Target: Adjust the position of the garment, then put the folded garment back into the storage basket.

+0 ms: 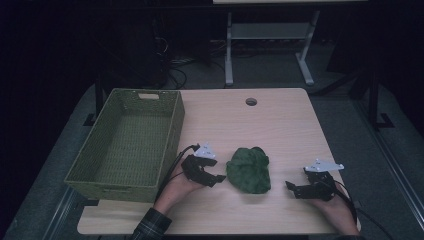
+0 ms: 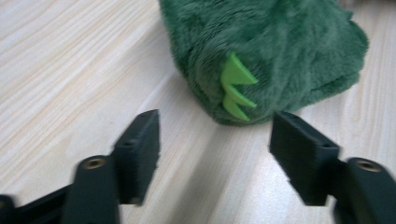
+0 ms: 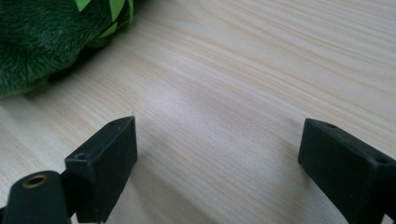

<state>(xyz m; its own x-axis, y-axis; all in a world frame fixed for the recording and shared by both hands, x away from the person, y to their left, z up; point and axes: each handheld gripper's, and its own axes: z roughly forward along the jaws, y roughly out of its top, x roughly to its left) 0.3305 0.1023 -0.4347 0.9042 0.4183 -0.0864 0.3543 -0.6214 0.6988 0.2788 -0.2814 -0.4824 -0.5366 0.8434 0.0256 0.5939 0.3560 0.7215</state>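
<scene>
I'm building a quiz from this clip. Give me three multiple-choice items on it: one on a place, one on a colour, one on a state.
1. Where does the plush toy lie?
A. in the basket
B. on the table between the two grippers
C. on the floor

2. What colour are the toy's felt spikes?
A. lime green
B. red
C. white

3. How does the left gripper stand?
A. shut on the toy
B. shut on nothing
C. open, clear of the toy

Answers:
1 B, the high view shows it on the table, with the right gripper on its other side.
2 A, bright against the dark fur.
3 C, its jaws stand apart over bare wood.
</scene>
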